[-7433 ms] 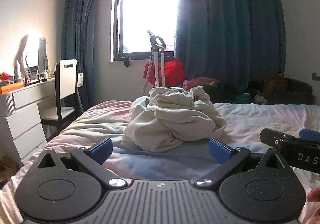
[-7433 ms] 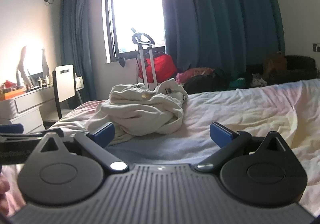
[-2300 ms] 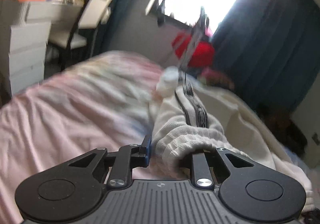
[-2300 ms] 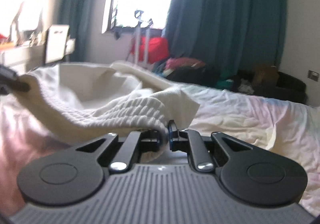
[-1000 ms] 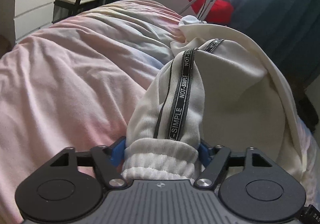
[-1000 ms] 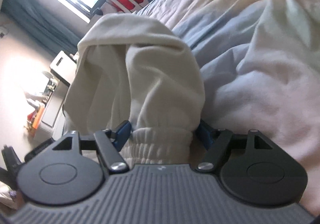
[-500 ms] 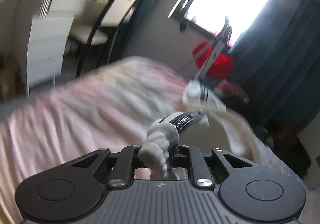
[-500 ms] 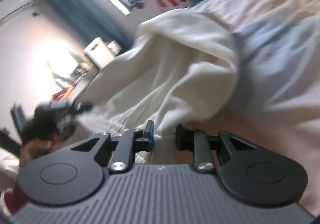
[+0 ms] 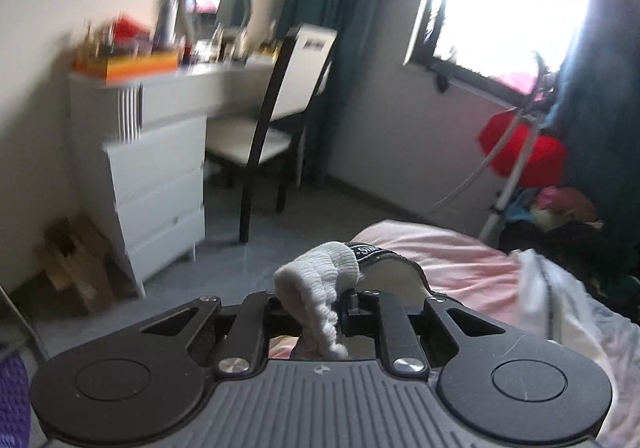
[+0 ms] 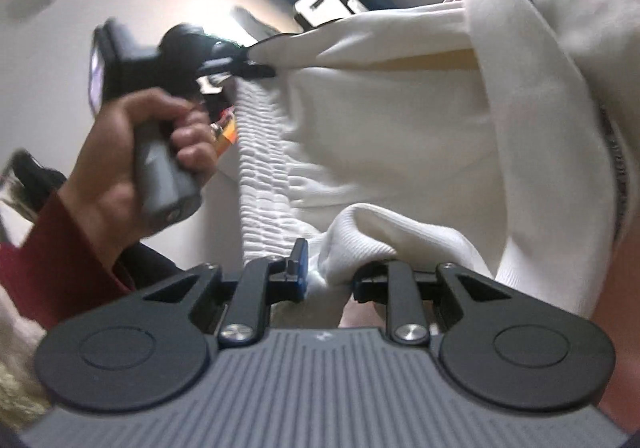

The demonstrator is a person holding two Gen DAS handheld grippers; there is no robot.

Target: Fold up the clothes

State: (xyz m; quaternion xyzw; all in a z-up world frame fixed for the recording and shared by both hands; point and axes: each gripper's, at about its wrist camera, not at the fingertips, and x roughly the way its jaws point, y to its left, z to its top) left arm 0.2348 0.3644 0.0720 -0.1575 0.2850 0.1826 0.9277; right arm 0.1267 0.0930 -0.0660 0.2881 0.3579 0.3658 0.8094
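Looking along your left claw [image 9: 316, 308], you see it clamped on the ribbed waistband of the cream trousers [image 9: 320, 280] above the pink bed [image 9: 460, 260], while from the right wrist your right claw [image 10: 330, 276] pinches the same trousers [image 10: 400, 136], stretched toward your left hand [image 10: 132, 152].

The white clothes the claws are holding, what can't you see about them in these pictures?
- Left wrist view: the left claw pinches a bunched cuff; most of the white clothes is blurred and cut off by the right edge.
- Right wrist view: the right claw grips a fold; the garment's shape runs past the top edge.
- The strap's lettering is too blurred.
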